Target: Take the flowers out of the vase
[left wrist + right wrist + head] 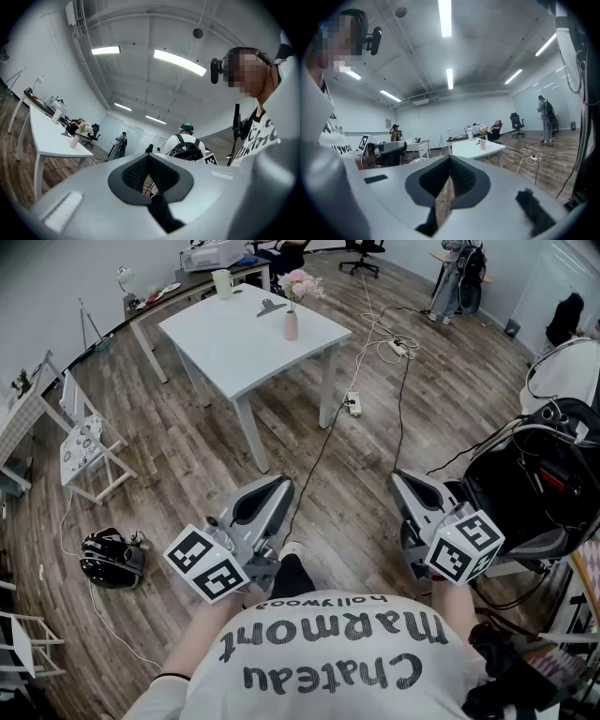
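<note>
A pink vase [292, 325] with pink flowers [301, 283] stands upright near the far right edge of a white table [234, 348]. It also shows small in the left gripper view, vase [74, 142] and flowers [85, 126], and in the right gripper view, vase [482, 145] and flowers [482, 130]. My left gripper [284, 482] and right gripper [398, 476] are held close to my body, over the wooden floor and well short of the table. Both have their jaws together with nothing between them, as seen at the left gripper [149, 157] and right gripper [450, 162].
A cup [222, 283] and a dark clip-like item [269, 307] lie on the table. A white folding chair [89, 451] and a black bag [112, 557] sit at the left. Cables and a power strip [353, 405] cross the floor; black equipment [544, 484] stands at right. People stand far off.
</note>
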`<state>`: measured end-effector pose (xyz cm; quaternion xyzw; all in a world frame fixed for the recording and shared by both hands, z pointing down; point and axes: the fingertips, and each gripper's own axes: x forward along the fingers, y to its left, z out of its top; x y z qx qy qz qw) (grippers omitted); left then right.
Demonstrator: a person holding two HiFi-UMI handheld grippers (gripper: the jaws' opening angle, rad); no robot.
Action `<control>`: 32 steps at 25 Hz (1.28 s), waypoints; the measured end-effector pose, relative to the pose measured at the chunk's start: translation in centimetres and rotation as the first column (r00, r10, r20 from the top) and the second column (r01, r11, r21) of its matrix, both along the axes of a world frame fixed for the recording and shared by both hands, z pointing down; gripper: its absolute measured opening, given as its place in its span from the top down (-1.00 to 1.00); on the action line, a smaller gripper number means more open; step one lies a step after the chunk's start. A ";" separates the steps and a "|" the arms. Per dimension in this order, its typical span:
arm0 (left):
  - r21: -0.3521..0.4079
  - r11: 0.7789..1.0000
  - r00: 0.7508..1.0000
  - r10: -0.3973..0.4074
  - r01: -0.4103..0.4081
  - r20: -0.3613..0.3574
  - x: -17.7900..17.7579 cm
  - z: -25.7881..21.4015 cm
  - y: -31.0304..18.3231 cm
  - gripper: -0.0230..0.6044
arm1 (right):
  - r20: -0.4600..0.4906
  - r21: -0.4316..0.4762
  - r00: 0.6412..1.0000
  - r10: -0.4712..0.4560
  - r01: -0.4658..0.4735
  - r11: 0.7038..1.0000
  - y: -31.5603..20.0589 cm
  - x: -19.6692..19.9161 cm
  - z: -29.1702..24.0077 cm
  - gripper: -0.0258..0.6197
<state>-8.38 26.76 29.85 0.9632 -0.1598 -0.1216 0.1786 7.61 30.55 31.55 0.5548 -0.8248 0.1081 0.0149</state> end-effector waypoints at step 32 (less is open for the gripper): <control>0.000 0.998 0.997 0.067 -0.067 0.037 1.0 -0.2 -27.6 0.91 | 0.174 -0.042 0.983 0.051 -0.044 0.998 -28.2 -0.9 0.0 0.87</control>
